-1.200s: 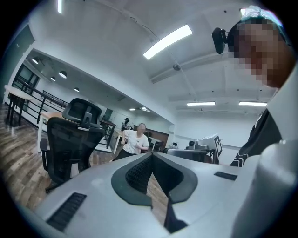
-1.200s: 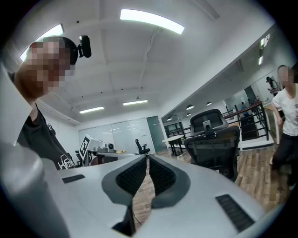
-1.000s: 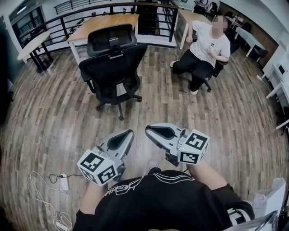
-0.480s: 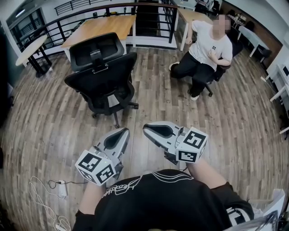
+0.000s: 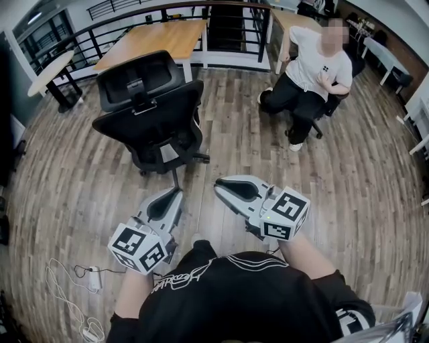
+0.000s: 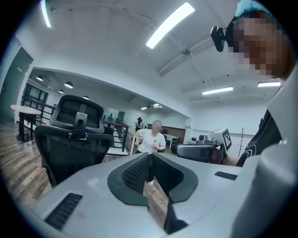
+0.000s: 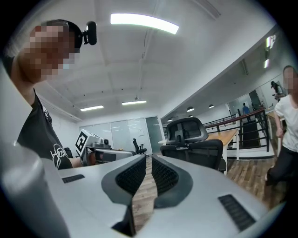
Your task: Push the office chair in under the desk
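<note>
A black office chair [image 5: 147, 110] with a headrest stands on the wood floor, its back toward me, pulled away from the wooden desk [image 5: 154, 37] behind it. My left gripper [image 5: 175, 193] is shut and empty, just short of the chair's wheel base. My right gripper [image 5: 220, 185] is shut and empty too, to the right of the chair. In the left gripper view the chair [image 6: 72, 139] fills the left side beyond the jaws. In the right gripper view the chair [image 7: 192, 145] is ahead to the right, the desk [image 7: 229, 135] beyond it. Neither gripper touches the chair.
A person [image 5: 310, 70] sits on another chair at the right, a few steps from the desk. A black railing [image 5: 221, 17] runs behind the desk. A round table [image 5: 48, 72] stands at the far left. A power strip with white cable [image 5: 90, 278] lies on the floor beside me.
Both grippers have come nearer to the chair, which now sits closer and further left in the head view. The jaws look unchanged.
</note>
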A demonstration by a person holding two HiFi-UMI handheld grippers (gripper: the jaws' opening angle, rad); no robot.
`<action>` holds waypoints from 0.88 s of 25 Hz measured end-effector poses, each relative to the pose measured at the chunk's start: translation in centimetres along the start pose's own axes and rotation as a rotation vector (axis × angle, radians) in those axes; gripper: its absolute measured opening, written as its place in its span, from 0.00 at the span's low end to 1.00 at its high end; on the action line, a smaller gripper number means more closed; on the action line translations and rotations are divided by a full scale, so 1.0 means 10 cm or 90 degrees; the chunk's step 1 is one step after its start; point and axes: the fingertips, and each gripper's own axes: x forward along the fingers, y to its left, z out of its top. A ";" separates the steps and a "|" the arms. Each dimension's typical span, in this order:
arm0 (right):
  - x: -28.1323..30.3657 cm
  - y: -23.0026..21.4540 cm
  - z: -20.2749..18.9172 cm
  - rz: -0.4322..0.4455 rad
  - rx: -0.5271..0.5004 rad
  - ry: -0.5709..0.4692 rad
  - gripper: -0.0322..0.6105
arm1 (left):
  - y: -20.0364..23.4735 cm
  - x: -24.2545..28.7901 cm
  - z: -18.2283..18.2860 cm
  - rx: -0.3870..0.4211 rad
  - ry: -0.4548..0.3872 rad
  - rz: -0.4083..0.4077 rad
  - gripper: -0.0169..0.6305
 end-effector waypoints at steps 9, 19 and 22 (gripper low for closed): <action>0.41 -0.67 0.11 -0.063 -0.029 0.023 0.13 | 0.91 0.09 0.12 0.021 0.001 0.055 0.05; 1.25 -1.81 0.18 -0.159 -0.097 0.094 0.16 | 2.47 0.17 0.25 0.073 0.025 0.151 0.28; 1.49 -2.05 0.21 -0.183 -0.150 0.128 0.24 | 2.89 0.13 0.30 0.096 0.038 0.172 0.36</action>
